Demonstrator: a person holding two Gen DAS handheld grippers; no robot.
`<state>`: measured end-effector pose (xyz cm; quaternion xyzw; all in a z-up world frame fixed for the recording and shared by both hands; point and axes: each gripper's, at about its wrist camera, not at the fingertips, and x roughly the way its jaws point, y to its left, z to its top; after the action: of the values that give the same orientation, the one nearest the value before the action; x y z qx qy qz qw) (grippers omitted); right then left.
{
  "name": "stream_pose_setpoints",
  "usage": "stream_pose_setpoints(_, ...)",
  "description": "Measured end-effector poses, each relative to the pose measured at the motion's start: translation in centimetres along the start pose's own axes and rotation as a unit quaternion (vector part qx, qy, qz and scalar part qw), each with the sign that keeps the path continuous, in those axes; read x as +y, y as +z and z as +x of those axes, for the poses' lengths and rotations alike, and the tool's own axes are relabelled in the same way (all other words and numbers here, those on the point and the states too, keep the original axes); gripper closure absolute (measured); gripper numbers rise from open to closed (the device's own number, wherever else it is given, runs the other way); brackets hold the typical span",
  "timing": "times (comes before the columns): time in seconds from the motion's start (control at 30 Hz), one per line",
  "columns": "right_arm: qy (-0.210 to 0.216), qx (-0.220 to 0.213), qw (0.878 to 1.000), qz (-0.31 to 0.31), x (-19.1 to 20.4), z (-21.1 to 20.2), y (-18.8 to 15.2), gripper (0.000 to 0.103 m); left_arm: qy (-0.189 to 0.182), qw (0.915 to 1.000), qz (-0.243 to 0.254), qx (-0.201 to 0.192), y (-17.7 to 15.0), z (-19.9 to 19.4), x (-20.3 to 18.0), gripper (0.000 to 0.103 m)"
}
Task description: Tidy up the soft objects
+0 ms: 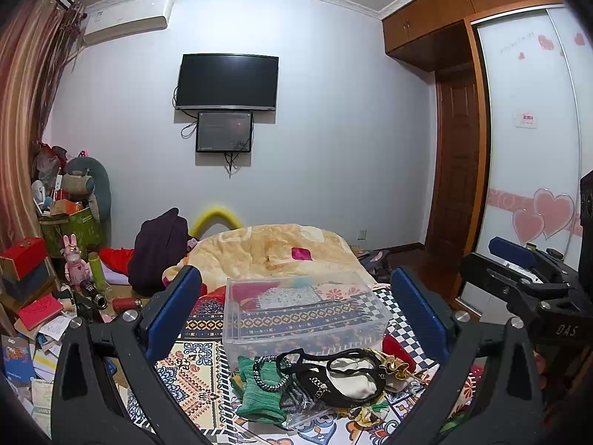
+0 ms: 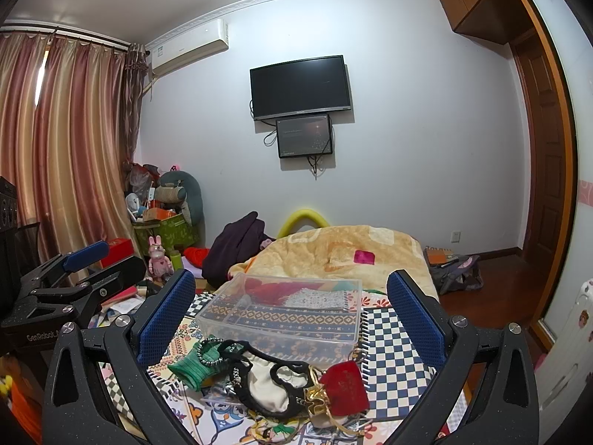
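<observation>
A pile of soft things lies on the patterned bedspread in front of a clear plastic bin: a green knit piece, a cream pouch with black trim, a red velvet pouch and a gold pouch. My left gripper is open and empty, above and short of the pile. My right gripper is open and empty, likewise over it. The right gripper shows at the right edge of the left wrist view, and the left gripper at the left of the right wrist view.
A beige blanket lies on the bed beyond the bin, with a dark garment to its left. Books, boxes and toys clutter the floor at left. A wardrobe stands at right.
</observation>
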<state>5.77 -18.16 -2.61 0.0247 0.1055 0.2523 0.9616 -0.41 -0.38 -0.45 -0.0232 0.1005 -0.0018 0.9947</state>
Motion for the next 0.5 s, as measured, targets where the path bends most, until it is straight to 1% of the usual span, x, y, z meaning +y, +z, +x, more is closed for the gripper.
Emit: stream_pose_setpoints(0.5, 0.003, -0.003, 1.0, -0.001, 0.13, -0.02, 0.0, 0.0, -0.002, 1.0, -0.003, 0.003, 0.14, -0.09, 0.23, 0.0)
